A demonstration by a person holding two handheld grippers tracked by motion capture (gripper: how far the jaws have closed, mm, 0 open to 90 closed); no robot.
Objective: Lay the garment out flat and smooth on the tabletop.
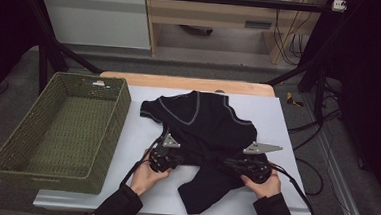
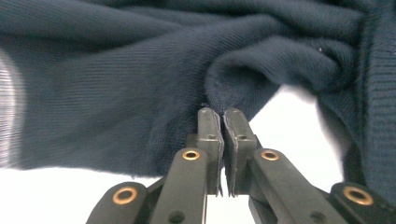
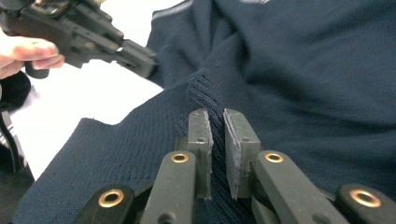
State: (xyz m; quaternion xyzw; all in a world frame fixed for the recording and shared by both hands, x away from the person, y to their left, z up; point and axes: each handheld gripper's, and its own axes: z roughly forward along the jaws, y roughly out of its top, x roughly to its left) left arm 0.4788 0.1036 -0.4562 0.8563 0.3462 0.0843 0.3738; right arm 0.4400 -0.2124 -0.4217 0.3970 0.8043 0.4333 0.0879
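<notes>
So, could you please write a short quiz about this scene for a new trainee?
1. True or false: the dark sweater lies inside the green woven basket.
2. Which is shut on the sweater's fabric? A) the left hand-held gripper alone, B) the right hand-held gripper alone, C) both.
3. On which side of the sweater does the basket stand in the high view?

Key
1. False: it lies on the white table sheet, beside the basket.
2. C: each pair of jaws pinches a fold of knit fabric.
3. On the left, partly off the sheet.
</notes>
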